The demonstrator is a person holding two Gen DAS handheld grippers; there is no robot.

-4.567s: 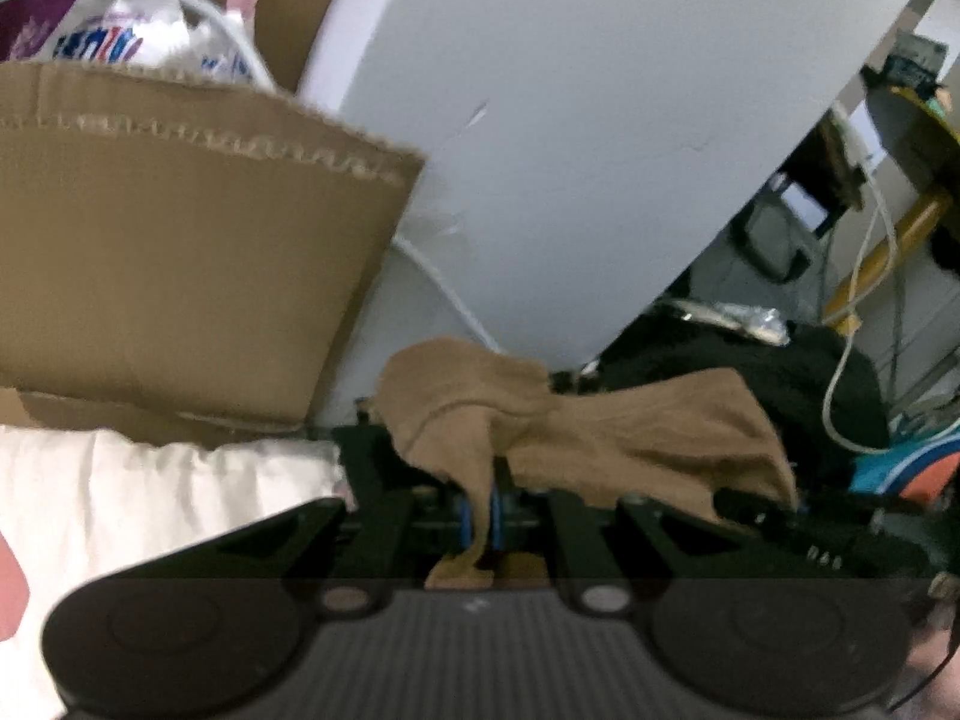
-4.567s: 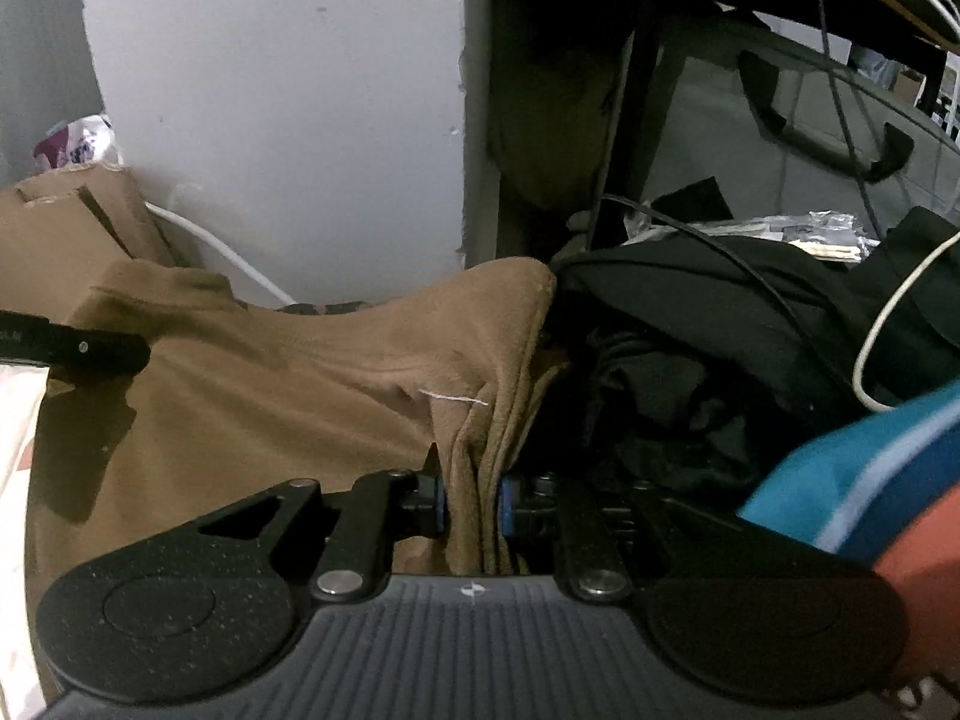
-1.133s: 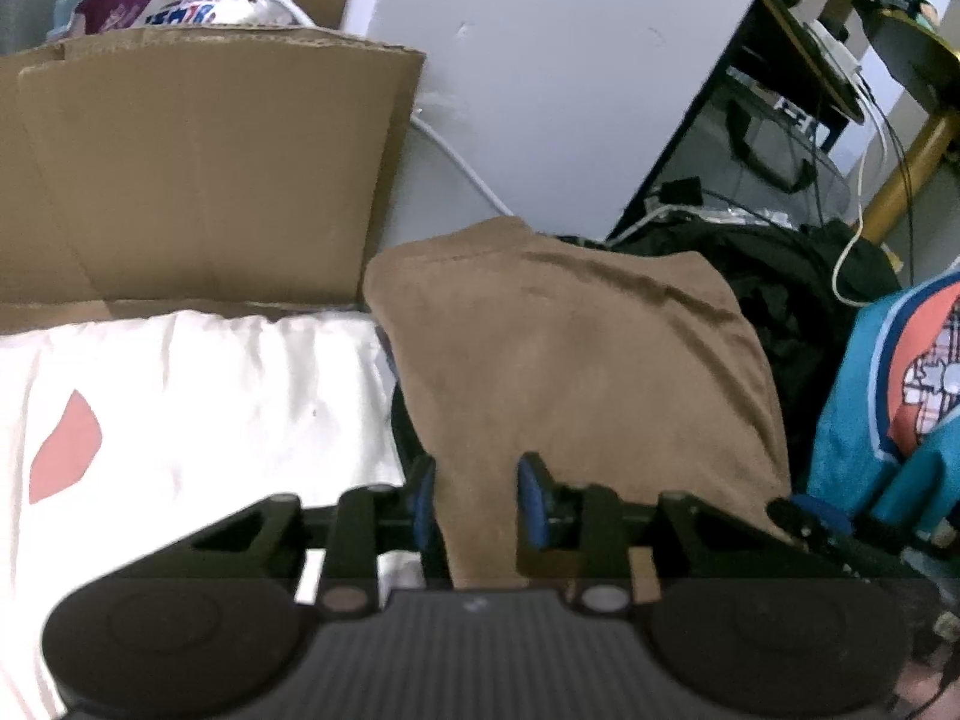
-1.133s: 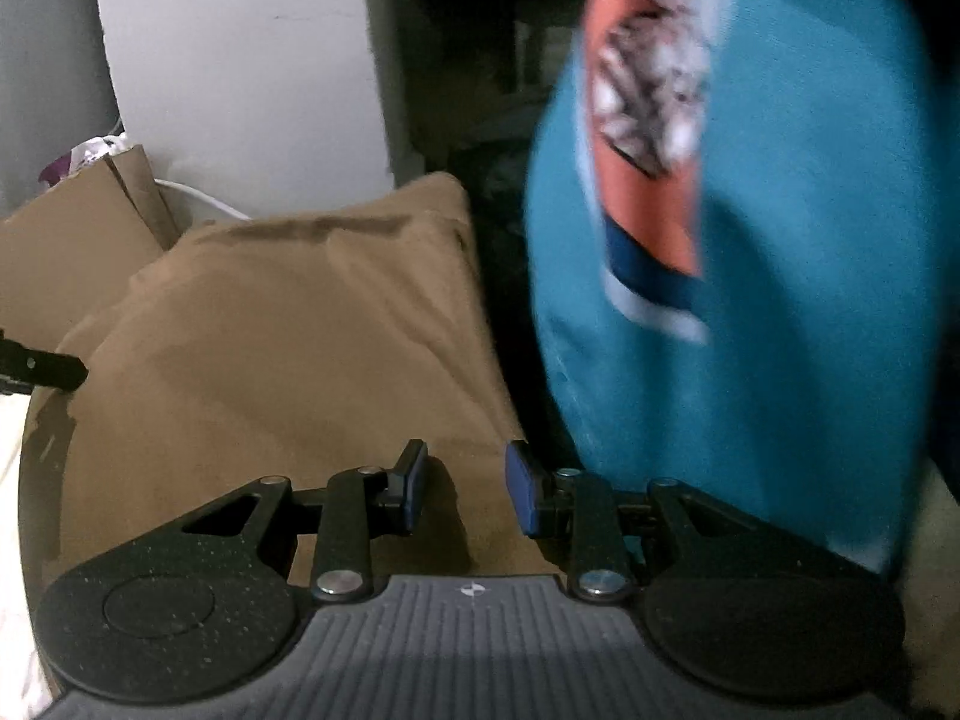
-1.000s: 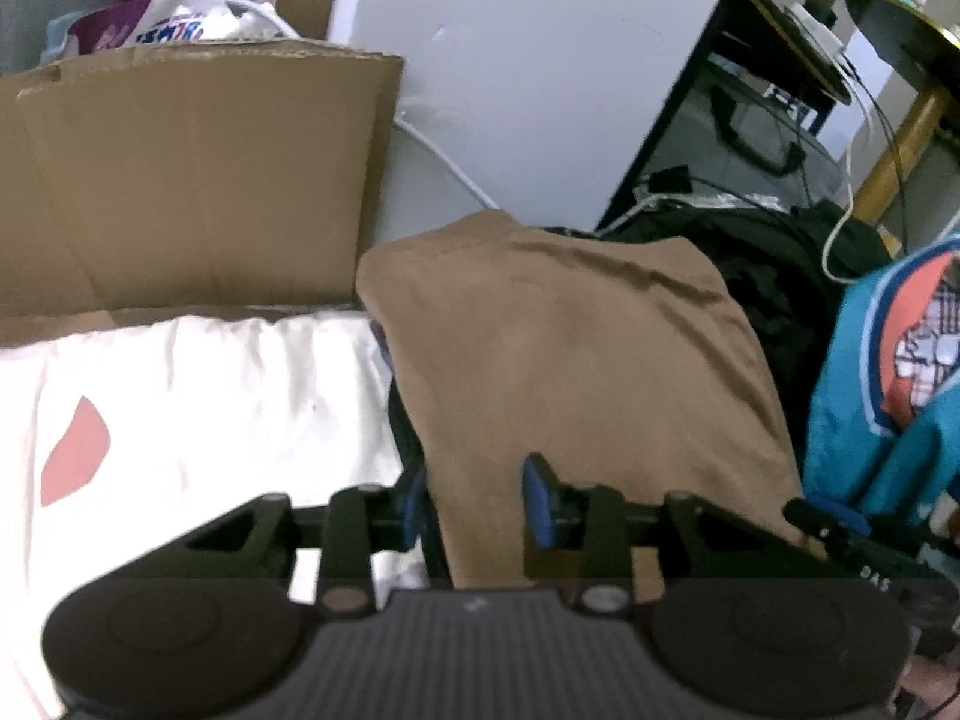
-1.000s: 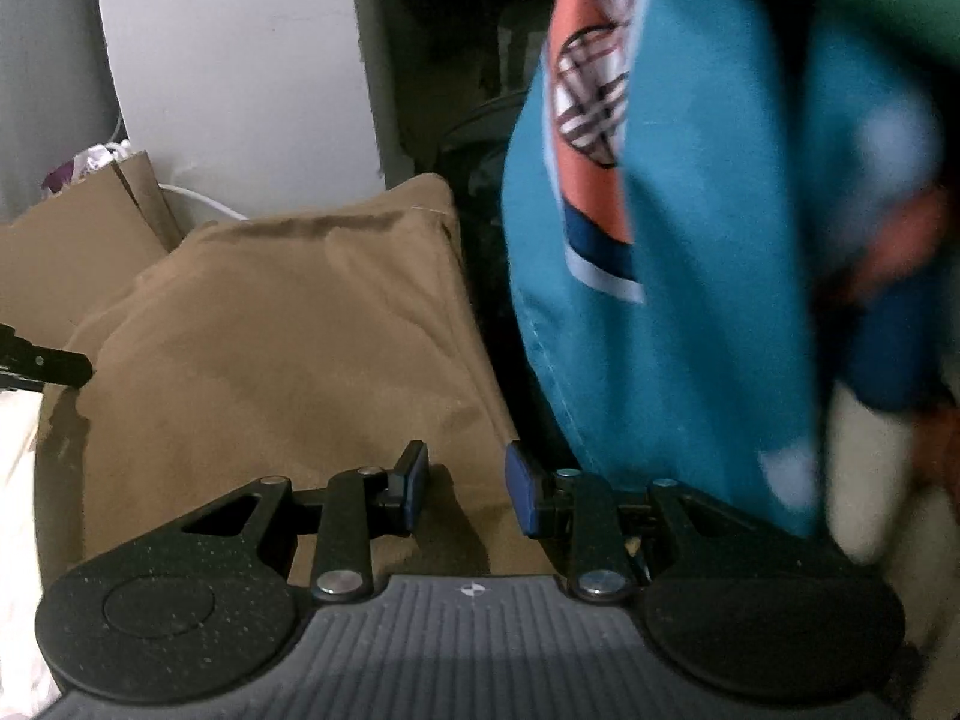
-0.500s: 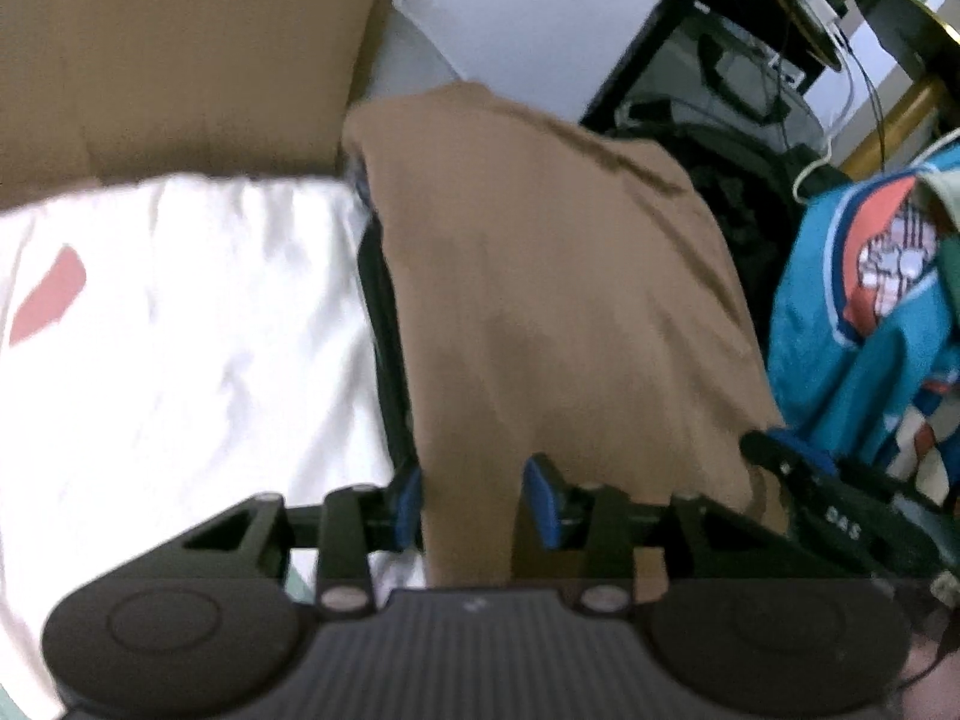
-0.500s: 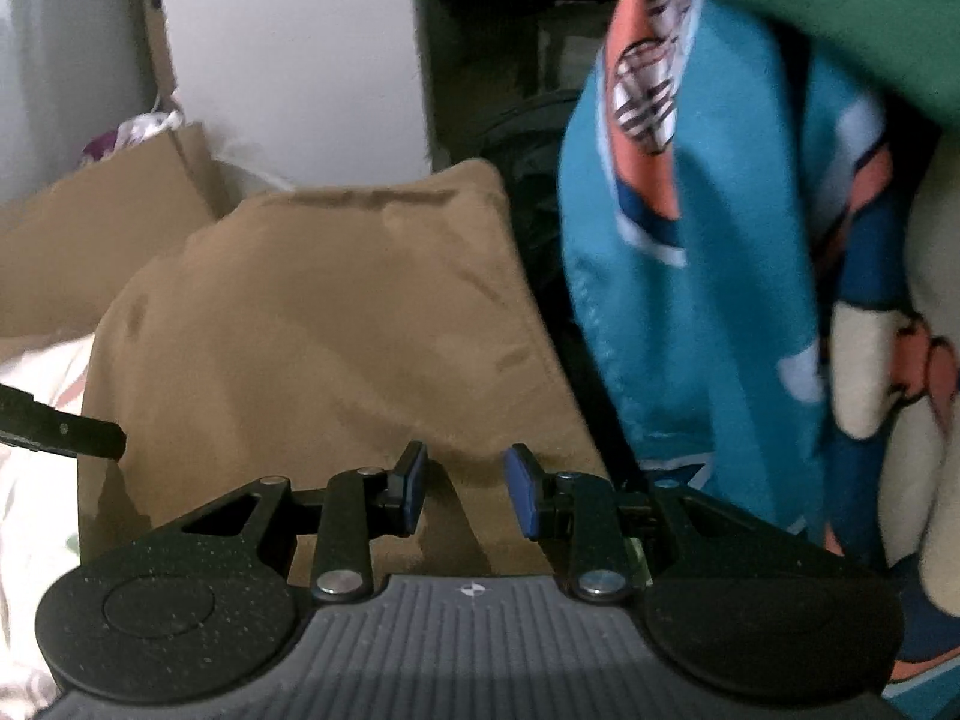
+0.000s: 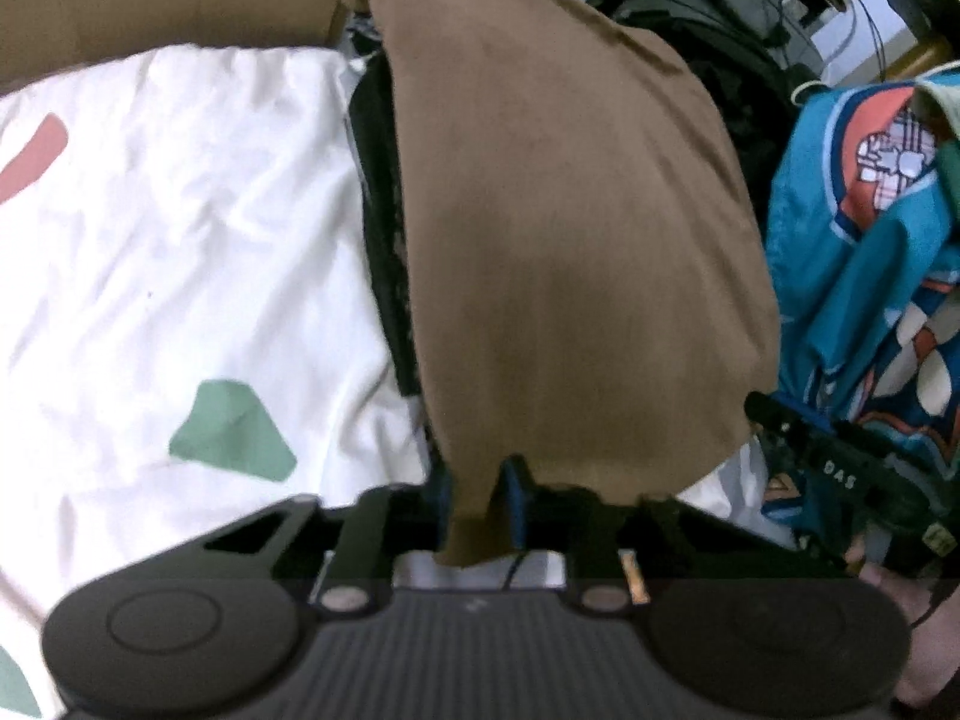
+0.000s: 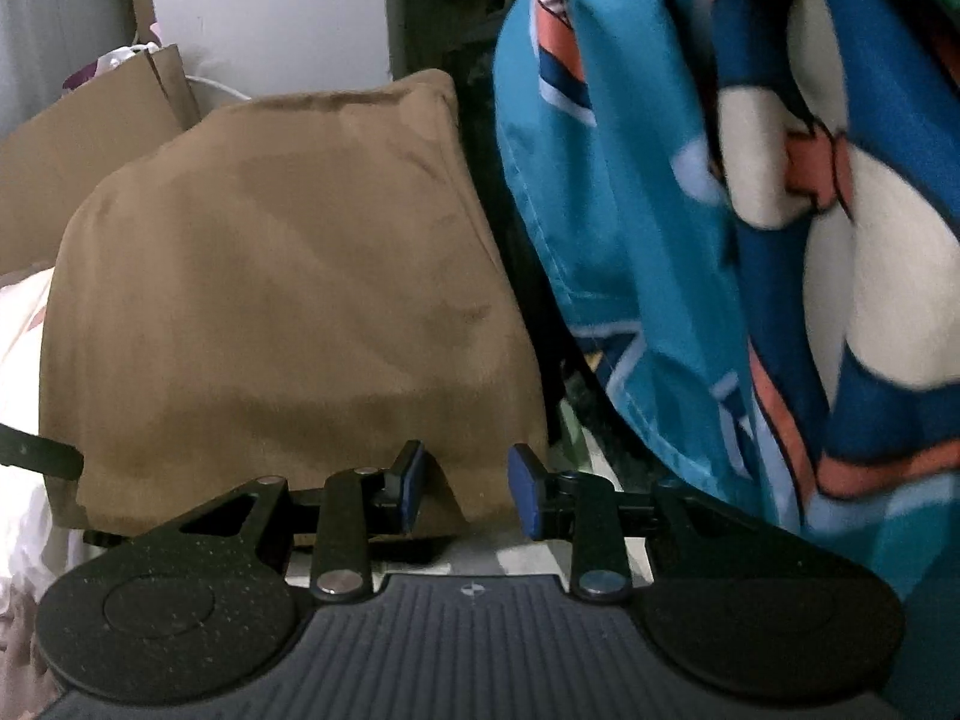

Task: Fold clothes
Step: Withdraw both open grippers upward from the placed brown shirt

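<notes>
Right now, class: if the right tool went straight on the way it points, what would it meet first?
Most likely the near edge of the brown garment: the right tool stands open just before that hem, though depth is hard to judge.

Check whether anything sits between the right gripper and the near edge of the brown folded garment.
Nothing visible blocks it. The right gripper has its jaws open right at the near edge of the brown folded garment, the corner lying between them unpinched. The teal patterned cloth hangs off to the right, clear of the gap.
</notes>
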